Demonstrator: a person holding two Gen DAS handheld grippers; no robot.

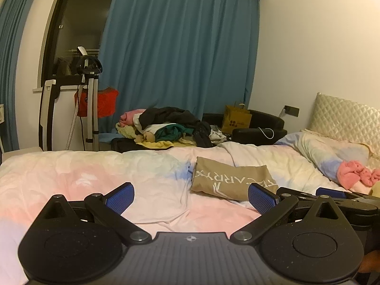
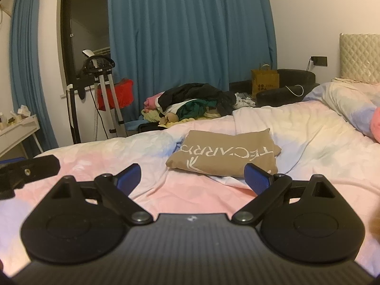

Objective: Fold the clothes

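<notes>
A folded tan garment (image 1: pixel 231 181) with white lettering lies on the pastel pink bedspread (image 1: pixel 95 175); it also shows in the right wrist view (image 2: pixel 225 156). My left gripper (image 1: pixel 191 197) is open and empty, held above the bed, short of the garment. My right gripper (image 2: pixel 193 178) is open and empty, also short of the garment and facing it. A pile of unfolded clothes (image 1: pixel 168 125) lies beyond the bed's far edge, and shows in the right wrist view (image 2: pixel 192 102).
Blue curtains (image 1: pixel 180 59) hang behind. A garment steamer stand (image 1: pixel 87 99) stands at the left. A brown paper bag (image 1: pixel 236 118) and a black seat (image 1: pixel 261 125) sit at the back right. Pillows (image 1: pixel 332 156) and a pink cloth (image 1: pixel 356 173) lie at the bed's head.
</notes>
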